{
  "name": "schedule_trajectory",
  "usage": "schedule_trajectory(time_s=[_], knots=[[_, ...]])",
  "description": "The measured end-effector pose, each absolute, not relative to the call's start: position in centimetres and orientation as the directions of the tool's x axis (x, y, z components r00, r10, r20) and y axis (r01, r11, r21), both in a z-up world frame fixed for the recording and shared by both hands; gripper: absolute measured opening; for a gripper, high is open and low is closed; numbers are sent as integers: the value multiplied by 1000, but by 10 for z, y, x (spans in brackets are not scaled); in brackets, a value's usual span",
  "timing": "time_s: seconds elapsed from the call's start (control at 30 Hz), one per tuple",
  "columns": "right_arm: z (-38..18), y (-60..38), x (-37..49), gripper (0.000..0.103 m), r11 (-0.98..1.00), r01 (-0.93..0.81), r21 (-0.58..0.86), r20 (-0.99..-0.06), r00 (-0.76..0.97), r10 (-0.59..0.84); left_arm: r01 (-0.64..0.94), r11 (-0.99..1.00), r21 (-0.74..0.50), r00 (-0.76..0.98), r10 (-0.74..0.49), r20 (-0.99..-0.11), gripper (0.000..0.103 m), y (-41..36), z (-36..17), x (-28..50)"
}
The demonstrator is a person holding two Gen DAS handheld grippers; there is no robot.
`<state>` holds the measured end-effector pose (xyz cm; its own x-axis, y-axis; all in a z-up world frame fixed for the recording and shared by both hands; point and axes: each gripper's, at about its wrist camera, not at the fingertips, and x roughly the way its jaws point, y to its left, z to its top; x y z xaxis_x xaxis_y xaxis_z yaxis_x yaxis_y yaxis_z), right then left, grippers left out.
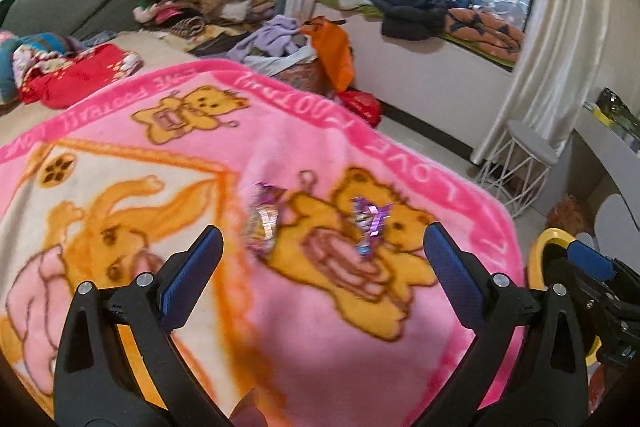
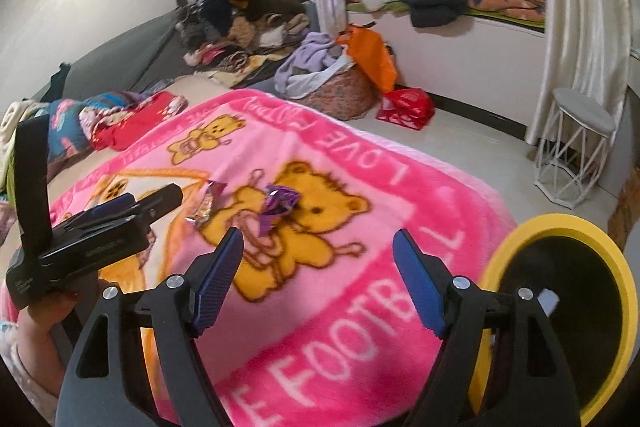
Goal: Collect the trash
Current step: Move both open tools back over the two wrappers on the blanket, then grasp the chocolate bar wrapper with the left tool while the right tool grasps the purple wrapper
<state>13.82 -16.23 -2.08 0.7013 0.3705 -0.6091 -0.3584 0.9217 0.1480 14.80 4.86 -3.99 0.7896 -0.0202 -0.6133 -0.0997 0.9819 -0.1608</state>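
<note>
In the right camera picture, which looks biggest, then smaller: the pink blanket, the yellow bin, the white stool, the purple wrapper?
1. pink blanket
2. yellow bin, though it sits very near the camera
3. white stool
4. purple wrapper

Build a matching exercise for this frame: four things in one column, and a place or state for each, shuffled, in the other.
Things:
1. purple wrapper
2. yellow bin
3. white stool
4. right gripper

Places or states:
A. on the floor by the curtain
B. open, nothing between its fingers
C. lying on the pink blanket, on the bear print
D. beside the bed, at the right gripper's right

Pairs: 1-C, 2-D, 3-A, 4-B
</note>
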Motion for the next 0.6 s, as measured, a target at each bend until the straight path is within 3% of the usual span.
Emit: schedule_trajectory(time_s=[0.37, 0.6], knots=[[-38, -115, 183, 74, 893, -419, 164, -636, 647, 420, -155, 971, -183, 745, -7, -667, 92, 93, -71, 154], [-64, -92, 226, 60, 880, -405, 247, -693, 562, 453, -140, 958, -249, 714, -77, -696, 64, 104, -90, 165]])
